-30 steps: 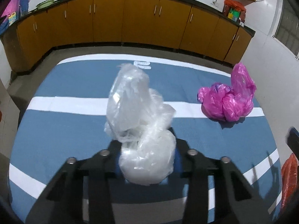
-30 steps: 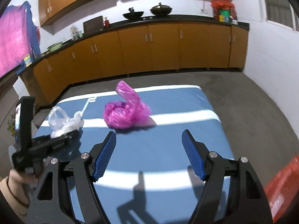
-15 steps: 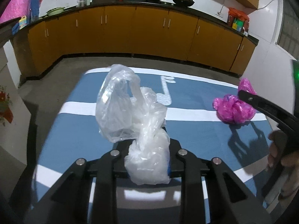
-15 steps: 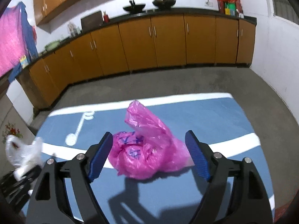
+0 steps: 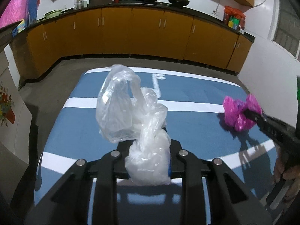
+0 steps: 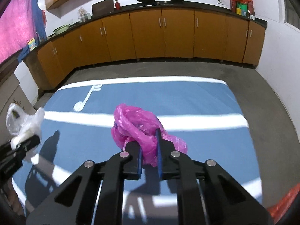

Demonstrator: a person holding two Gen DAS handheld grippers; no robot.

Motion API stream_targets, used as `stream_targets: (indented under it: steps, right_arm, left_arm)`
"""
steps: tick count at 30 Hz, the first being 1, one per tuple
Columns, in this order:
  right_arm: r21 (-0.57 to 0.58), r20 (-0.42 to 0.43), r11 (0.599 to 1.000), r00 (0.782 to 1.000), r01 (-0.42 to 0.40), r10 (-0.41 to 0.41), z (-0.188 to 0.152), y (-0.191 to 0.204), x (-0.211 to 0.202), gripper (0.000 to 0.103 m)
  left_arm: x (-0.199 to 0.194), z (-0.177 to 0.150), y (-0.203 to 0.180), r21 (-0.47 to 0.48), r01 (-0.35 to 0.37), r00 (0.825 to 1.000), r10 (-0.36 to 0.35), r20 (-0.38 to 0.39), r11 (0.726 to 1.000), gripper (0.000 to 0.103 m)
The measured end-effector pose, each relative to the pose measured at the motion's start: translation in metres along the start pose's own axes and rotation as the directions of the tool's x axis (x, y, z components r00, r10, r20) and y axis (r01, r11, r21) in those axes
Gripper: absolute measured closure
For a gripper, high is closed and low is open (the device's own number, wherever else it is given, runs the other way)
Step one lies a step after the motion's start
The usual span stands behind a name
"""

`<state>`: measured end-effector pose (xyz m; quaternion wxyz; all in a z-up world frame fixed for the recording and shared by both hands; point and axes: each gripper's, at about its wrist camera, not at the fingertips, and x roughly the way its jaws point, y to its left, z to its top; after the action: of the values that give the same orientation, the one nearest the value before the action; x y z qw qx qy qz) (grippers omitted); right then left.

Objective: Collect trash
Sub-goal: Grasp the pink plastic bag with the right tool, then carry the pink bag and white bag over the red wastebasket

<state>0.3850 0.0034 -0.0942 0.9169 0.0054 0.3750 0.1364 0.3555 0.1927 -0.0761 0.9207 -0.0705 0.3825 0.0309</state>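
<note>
1. The left claw [image 5: 150, 150] is clenched on a crumpled clear thin-plastic bag [image 5: 131, 112], holding it by its bunched lower end while the loose loop billows upward, clear of the blue white-striped worktop cover [image 5: 187, 123].
2. The right claw [image 6: 149, 150] has just been closing, and its blue pads now pinch a fold of the scrunched magenta thin-plastic bag [image 6: 138, 129].
3. That magenta bag sits near the white stripe across the middle of the blue cover; whether it rests on the cover or is lifted off it I cannot tell. The clear bag hangs above the cover's left side.
4. Both bags look featherlight, limp and slick, so a pinch on a single film layer could slide out.
5. The safest hold is a thick gathered knot of folds, deep between the pads.
6. An orange-red container [image 6: 285, 202] shows just off the cover's near right corner; it may be the bin.
</note>
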Motion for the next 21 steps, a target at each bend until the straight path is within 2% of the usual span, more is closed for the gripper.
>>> stream_targets:
  steps: [6, 12, 21]
  right_arm:
    - [0.063, 0.01, 0.998, 1.0, -0.001, 0.0, -0.023, -0.024, -0.042, 0.092]
    - [0.123, 0.053, 0.992, 0.998, 0.008, -0.015, -0.043, -0.049, -0.101, 0.092]
    - [0.199, 0.113, 0.979, 0.991, 0.048, -0.071, -0.061, -0.08, -0.165, 0.092]
  left_arm:
    - [-0.036, -0.005, -0.024, 0.043, 0.036, 0.999, -0.037, 0.03, 0.998, 0.077]
    - [-0.071, -0.013, -0.055, 0.095, 0.085, 0.994, -0.091, 0.055, 0.992, 0.077]
    - [-0.116, -0.028, -0.102, 0.183, 0.177, 0.978, -0.194, 0.078, 0.967, 0.077]
